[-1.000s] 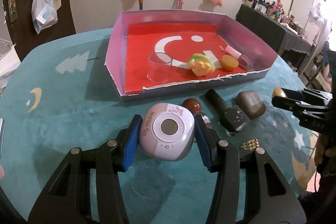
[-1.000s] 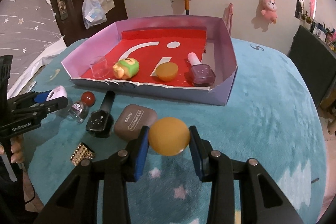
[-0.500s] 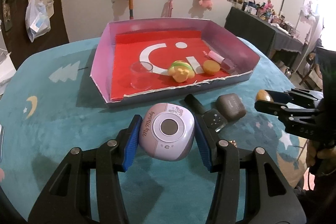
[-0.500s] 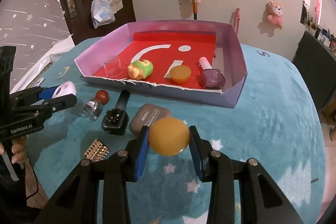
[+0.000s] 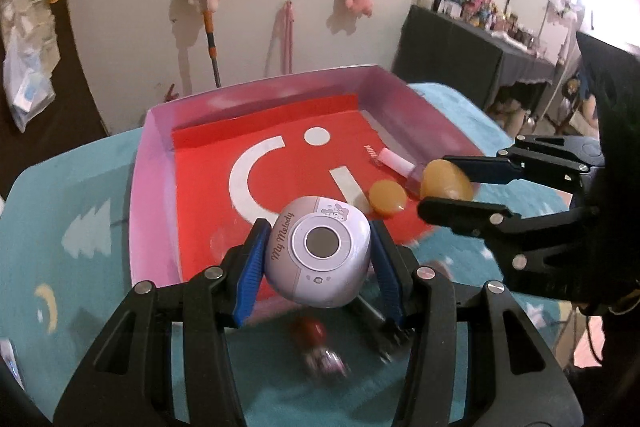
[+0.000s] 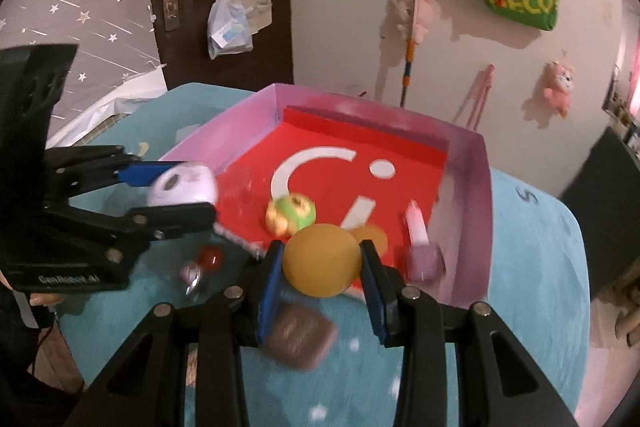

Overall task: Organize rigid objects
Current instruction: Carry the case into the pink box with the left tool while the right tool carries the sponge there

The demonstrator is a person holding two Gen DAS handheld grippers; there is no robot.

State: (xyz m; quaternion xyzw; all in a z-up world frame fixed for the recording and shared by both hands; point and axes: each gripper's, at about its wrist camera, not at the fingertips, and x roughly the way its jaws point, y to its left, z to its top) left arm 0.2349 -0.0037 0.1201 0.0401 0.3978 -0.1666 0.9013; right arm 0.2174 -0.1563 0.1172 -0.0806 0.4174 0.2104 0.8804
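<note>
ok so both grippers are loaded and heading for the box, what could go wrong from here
1. The left hand-held gripper and the right hand-held gripper converge on the same near edge of the tray and could knock together.
2. The round yellow ball is pinched only at its sides; it may slip or roll once released.
3. Dropping it could hit the nail polish bottle or green toy.

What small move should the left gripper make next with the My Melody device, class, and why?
Probably lower it and open the jaws. The left gripper holds the My Melody device above the tray, over bare red floor near its front left, away from the right gripper.
</note>
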